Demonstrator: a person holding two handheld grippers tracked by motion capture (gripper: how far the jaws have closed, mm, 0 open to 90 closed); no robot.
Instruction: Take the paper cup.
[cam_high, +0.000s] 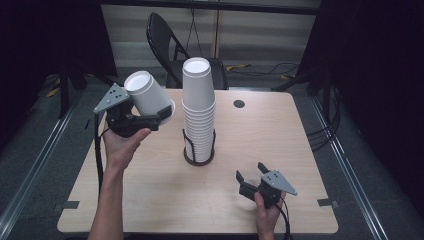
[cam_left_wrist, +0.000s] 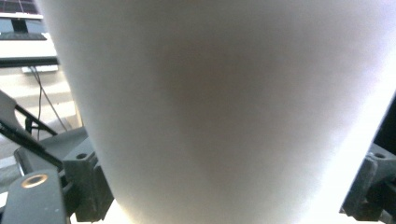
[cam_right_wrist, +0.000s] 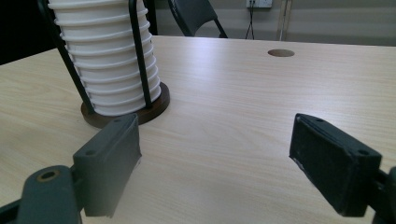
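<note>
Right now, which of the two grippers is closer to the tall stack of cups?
The left gripper, I'd judge: it holds a single cup just left of the stack of cups. The right gripper sits open, lower right, nearer its base.

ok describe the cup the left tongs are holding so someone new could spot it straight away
Start at the tall stack of white cups in its wire holder at the middle of the wooden table. Look left of it: the left tongs hold a single white cup in the air. Unlike the stacked ones, it is alone and tilted on its side.

L gripper (cam_high: 159, 116) clamps tilted white cup (cam_high: 148, 97) left of cup stack (cam_high: 198, 107); R gripper (cam_high: 251, 173) spread, near table (cam_high: 280, 135) front.
</note>
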